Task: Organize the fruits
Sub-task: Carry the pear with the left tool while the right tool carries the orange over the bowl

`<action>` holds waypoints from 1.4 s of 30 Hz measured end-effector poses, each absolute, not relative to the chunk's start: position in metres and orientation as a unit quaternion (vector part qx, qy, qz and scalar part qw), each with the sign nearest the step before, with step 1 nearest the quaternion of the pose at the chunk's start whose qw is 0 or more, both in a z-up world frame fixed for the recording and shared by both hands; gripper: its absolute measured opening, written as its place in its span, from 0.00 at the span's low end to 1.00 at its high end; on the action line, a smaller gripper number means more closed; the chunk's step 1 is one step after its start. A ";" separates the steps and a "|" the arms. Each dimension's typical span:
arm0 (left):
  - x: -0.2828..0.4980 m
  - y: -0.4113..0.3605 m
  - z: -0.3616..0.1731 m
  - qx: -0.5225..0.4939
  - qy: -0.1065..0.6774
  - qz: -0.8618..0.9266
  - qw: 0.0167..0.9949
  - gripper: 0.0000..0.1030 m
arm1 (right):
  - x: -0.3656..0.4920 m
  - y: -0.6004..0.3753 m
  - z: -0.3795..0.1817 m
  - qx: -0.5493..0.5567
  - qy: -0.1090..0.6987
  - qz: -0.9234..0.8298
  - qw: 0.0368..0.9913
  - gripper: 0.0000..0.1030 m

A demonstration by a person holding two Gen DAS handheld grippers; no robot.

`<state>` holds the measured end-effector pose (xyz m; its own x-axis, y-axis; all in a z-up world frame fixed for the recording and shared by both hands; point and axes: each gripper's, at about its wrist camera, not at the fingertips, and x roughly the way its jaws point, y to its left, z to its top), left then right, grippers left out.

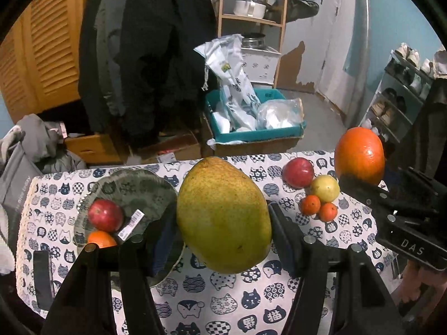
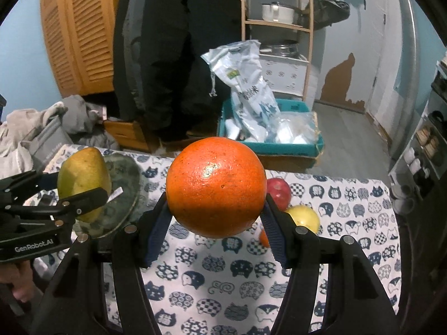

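Between left fingers [image 1: 282, 231], mango [image 1: 223, 215] clamped

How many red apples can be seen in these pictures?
2. One red apple lies on the glass plate, on the left. The other red apple lies on the tablecloth, on the right, beside a yellow fruit. Held fruit may hide more.
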<state>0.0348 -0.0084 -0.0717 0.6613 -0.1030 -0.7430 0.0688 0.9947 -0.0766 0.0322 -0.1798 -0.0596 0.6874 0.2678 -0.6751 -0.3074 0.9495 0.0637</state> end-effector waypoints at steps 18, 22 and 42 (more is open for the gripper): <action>0.033 0.049 -0.076 -0.044 0.403 0.008 0.914 0.63 | 0.050 -0.116 -0.059 -0.038 0.368 0.208 0.905 0.61; 0.033 0.064 -0.082 -0.056 0.407 0.020 0.911 0.63 | 0.056 -0.099 -0.061 -0.039 0.373 0.221 0.900 0.61; 0.045 0.135 -0.146 -0.112 0.467 0.066 0.875 0.63 | 0.086 -0.019 -0.095 -0.048 0.413 0.275 0.867 0.61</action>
<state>0.0448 0.1350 -0.1464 0.5545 0.0110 -0.8321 -0.2195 0.9664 -0.1335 0.0862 -0.0194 -0.0949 0.5076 0.4375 -0.7422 -0.5162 0.8442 0.1446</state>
